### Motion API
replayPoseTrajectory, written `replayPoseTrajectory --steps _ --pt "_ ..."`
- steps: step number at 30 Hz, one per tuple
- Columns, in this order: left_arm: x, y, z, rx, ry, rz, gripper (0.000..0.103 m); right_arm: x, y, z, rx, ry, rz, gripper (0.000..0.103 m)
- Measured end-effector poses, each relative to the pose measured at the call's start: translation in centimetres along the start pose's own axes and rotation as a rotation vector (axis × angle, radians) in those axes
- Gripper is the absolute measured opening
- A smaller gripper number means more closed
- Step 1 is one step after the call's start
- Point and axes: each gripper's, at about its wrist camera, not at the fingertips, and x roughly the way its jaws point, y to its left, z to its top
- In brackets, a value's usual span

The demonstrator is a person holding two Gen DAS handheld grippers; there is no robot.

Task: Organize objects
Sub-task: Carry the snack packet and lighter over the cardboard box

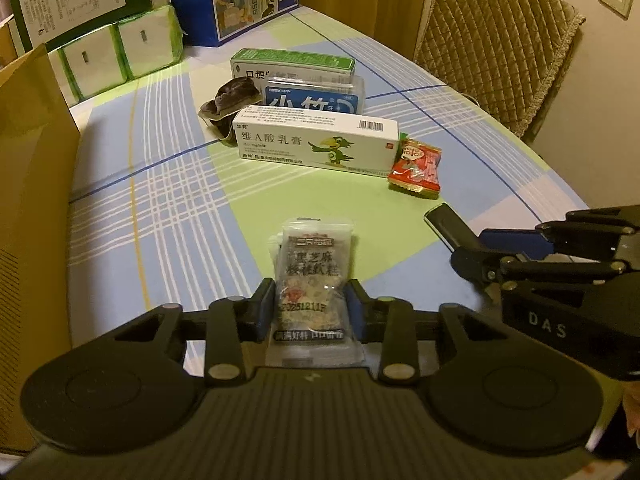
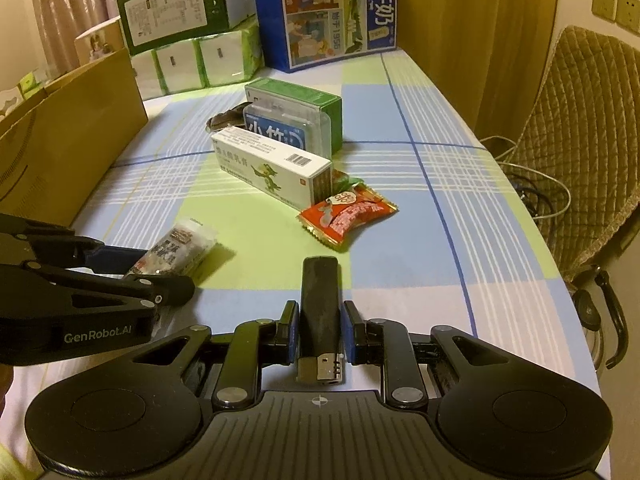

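Observation:
My left gripper (image 1: 311, 300) is shut on a clear snack packet (image 1: 310, 268) with dark print, its blue pads pressing both sides low over the checked tablecloth (image 1: 168, 200). The same packet (image 2: 180, 248) shows in the right wrist view, sticking out of the left gripper (image 2: 156, 270). My right gripper (image 2: 320, 316) is shut on a black lighter (image 2: 319, 300), metal end toward the camera. From the left wrist view the lighter (image 1: 442, 220) pokes out of the right gripper (image 1: 468, 246). Both grippers sit side by side near the table's front.
Mid-table cluster: a white ointment box (image 1: 316, 144), a blue floss case (image 1: 316, 100), a green box (image 1: 292, 64), dark cake wrappers (image 1: 228, 100) and a red candy packet (image 1: 416, 166). An open cardboard box (image 1: 32, 160) stands left. Tissue packs (image 1: 120, 52) and a blue carton (image 2: 328, 12) line the back; a quilted chair (image 1: 496, 40) stands right.

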Motion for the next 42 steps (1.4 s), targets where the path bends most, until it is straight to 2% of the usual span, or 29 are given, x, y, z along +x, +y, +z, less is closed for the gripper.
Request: replayPoseTrajectory --steps 10,18,25,35,42 --pt "-2.5 -0.5 -0.5 -0.026 -0.015 0.01 0.031 -2.0 -0.2 0.4 0.042 -0.031 0.02 0.019" --pt "-7.4 -1.2 -0.4 -0.045 -0.066 0.009 0.031 -6.7 1.3 1.0 0.056 -0.079 0.054 0.019" --pt "-13.4 0.1 -0.4 -0.06 -0.121 0.038 0.031 -11.0 3.6 2.4 0.06 -0.135 0.105 0.019" --pt "-22.2 5.6 -0.1 -0.1 -0.207 0.126 0.031 -15.1 10.9 6.5 -0.023 -0.219 0.25 0.019" --pt "-25.6 12.3 -1.2 -0.146 -0.185 0.218 0.031 -14.2 16.9 9.6 -0.07 -0.189 0.369 0.019"
